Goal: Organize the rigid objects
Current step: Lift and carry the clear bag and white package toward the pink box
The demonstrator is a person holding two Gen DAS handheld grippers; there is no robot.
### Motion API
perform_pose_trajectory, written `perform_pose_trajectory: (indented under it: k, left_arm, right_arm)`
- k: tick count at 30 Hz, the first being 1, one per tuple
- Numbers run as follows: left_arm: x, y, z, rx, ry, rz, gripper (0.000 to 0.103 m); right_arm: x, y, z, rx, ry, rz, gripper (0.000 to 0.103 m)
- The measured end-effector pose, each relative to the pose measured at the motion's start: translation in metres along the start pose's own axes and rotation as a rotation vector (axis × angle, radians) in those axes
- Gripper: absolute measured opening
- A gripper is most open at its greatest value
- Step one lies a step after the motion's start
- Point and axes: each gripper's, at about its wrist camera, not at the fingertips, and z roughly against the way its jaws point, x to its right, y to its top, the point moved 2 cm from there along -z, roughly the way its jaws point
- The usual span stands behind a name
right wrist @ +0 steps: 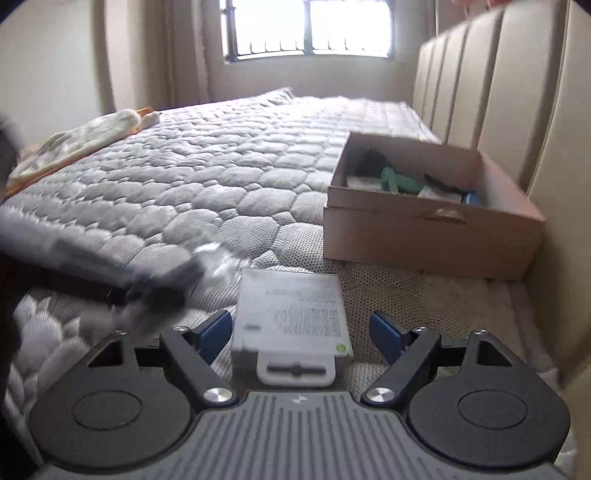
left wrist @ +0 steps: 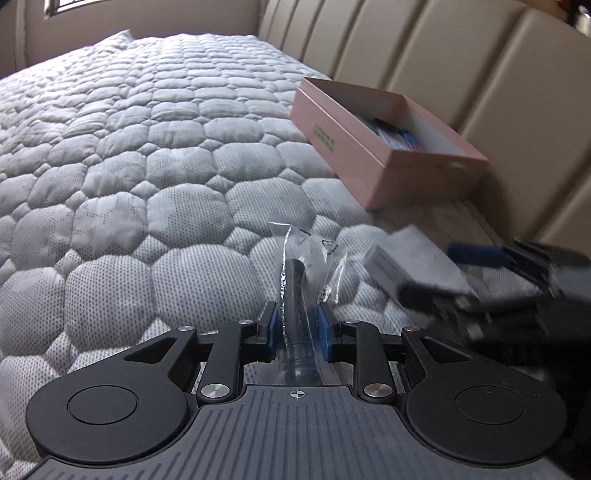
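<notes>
My left gripper (left wrist: pixel 297 321) is shut on a clear plastic bag (left wrist: pixel 299 266) with a dark tube-like item inside, held just above the quilted mattress. In the right wrist view that gripper (right wrist: pixel 159 284) is a blur at the left. My right gripper (right wrist: pixel 301 332) stands open. A flat white box (right wrist: pixel 291 310) with printed text and a hang tab lies on the mattress between its blue pads, which do not touch it. The same white box (left wrist: pixel 410 254) shows blurred at the right of the left wrist view. An open pink carton (left wrist: pixel 369 162) holding several items sits by the headboard.
The carton (right wrist: pixel 424 229) stands against the padded beige headboard (right wrist: pixel 517 92), with green, blue and white things inside. A folded cloth (right wrist: pixel 81 140) lies at the mattress's far left edge. A barred window (right wrist: pixel 306 29) is behind the bed.
</notes>
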Motion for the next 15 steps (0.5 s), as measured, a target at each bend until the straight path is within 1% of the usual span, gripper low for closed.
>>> perform_pose_trajectory:
  k: [3, 4, 5, 6, 9, 12, 15]
  left_arm:
    - [0.002, -0.003, 0.002, 0.002, 0.004, -0.001, 0.025]
    - [0.002, -0.003, 0.001, 0.000, 0.002, 0.001, 0.025]
    - [0.002, -0.003, 0.001, -0.009, -0.005, 0.001, 0.026]
    - [0.002, -0.004, 0.000, -0.014, -0.007, -0.002, 0.026]
    - [0.002, -0.002, -0.002, -0.028, -0.004, 0.000, 0.026]
    - [0.001, 0.000, -0.004, -0.037, -0.007, 0.012, 0.027]
    - [0.001, -0.004, -0.004, -0.005, -0.013, 0.032, 0.027]
  right_arm:
    - [0.005, 0.004, -0.008, -0.023, 0.028, -0.047, 0.081]
    - [0.006, 0.005, -0.009, -0.024, 0.026, -0.046, 0.073]
    - [0.005, 0.005, -0.007, -0.026, 0.032, -0.033, 0.069]
    - [0.004, 0.005, -0.004, -0.028, 0.026, -0.016, 0.069]
    - [0.004, 0.001, 0.012, -0.001, -0.028, 0.024, 0.069]
    - [0.008, -0.007, 0.030, 0.008, -0.072, 0.055, 0.069]
    - [0.012, -0.016, 0.043, 0.016, -0.137, 0.080, 0.069]
